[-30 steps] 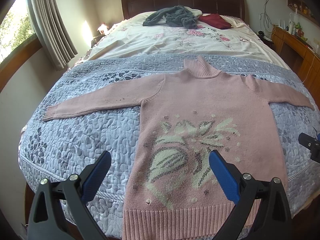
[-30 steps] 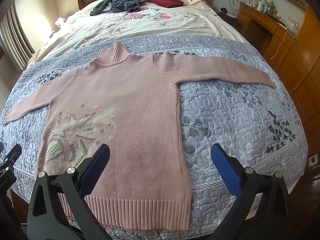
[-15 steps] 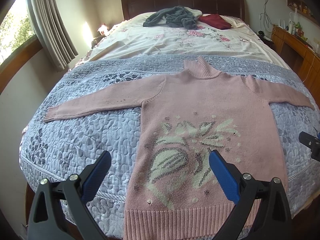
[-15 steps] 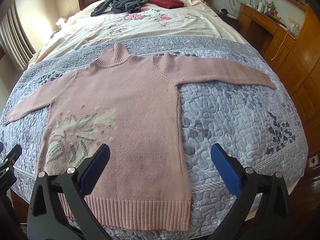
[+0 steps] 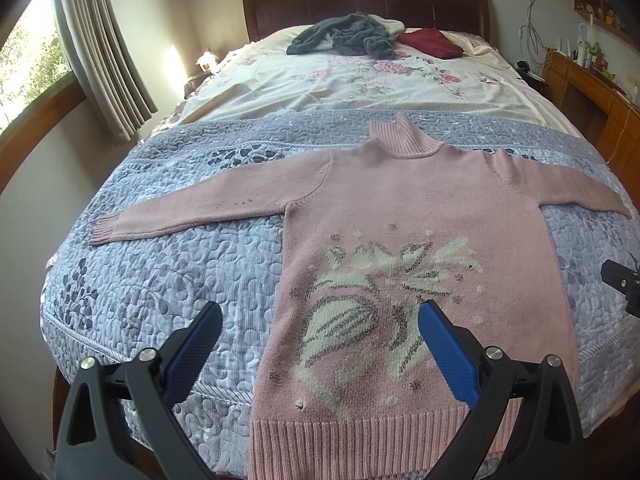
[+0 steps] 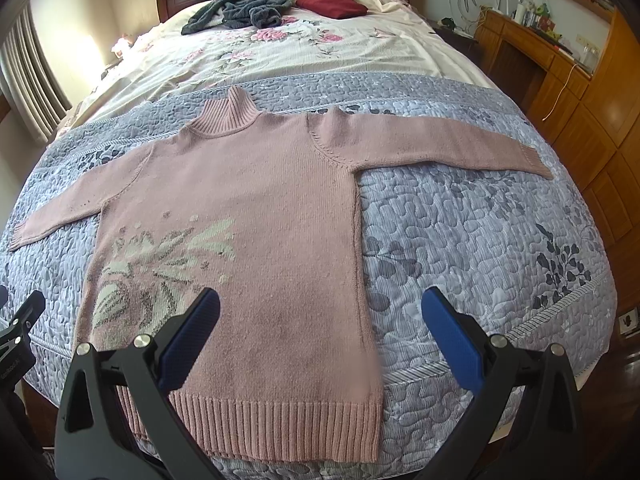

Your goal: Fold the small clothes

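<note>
A pink turtleneck sweater with a cream leaf pattern lies flat, face up, on the grey-blue quilted bedspread, both sleeves spread out sideways. Its ribbed hem hangs at the near edge of the bed. My left gripper hovers open above the hem's left half, nothing between its blue pads. My right gripper hovers open over the sweater's lower right side, also empty. Part of the right gripper shows at the edge of the left wrist view.
Far up the bed, on a floral sheet, lie a crumpled grey garment and a folded dark red one. Curtains hang on the left; wooden cabinets line the right.
Both grippers have drifted slightly, so the sweater sits a little lower and nearer in the views. The sweater itself has not moved, and both grippers stay open.
</note>
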